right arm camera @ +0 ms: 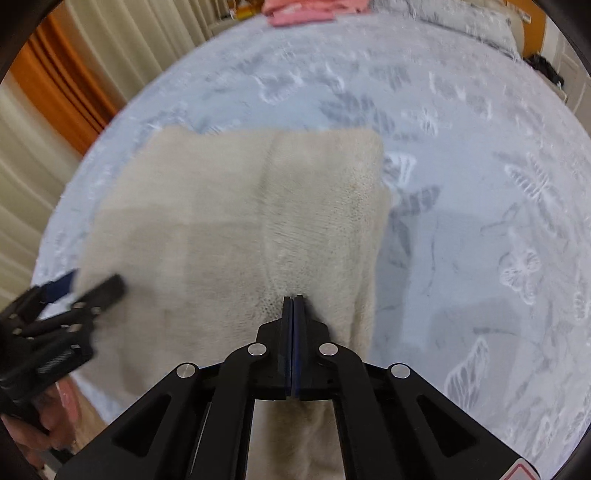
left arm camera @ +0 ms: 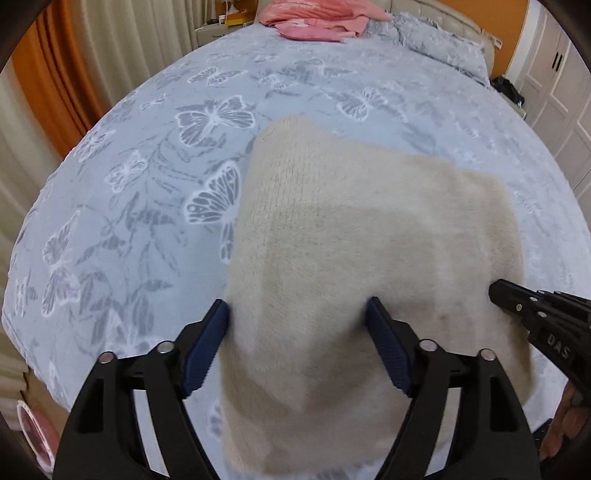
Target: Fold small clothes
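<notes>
A cream knitted garment lies spread flat on the bed, its far edge folded straight. My left gripper stands open over its near left part: one blue pad sits at the cloth's left edge, the other rests above the knit, and neither presses it. From the right wrist view, the garment fills the middle and the left gripper appears blurred at its left side. My right gripper is shut, tips down on the garment near its right edge. Whether cloth is pinched between them cannot be told. The right gripper touches the garment's right side.
The bedspread is pale blue with white butterflies. Pink clothes are stacked at the far end beside a rumpled pillow. Orange and cream curtains hang on the left, white wardrobe doors on the right. A hand holds the left gripper.
</notes>
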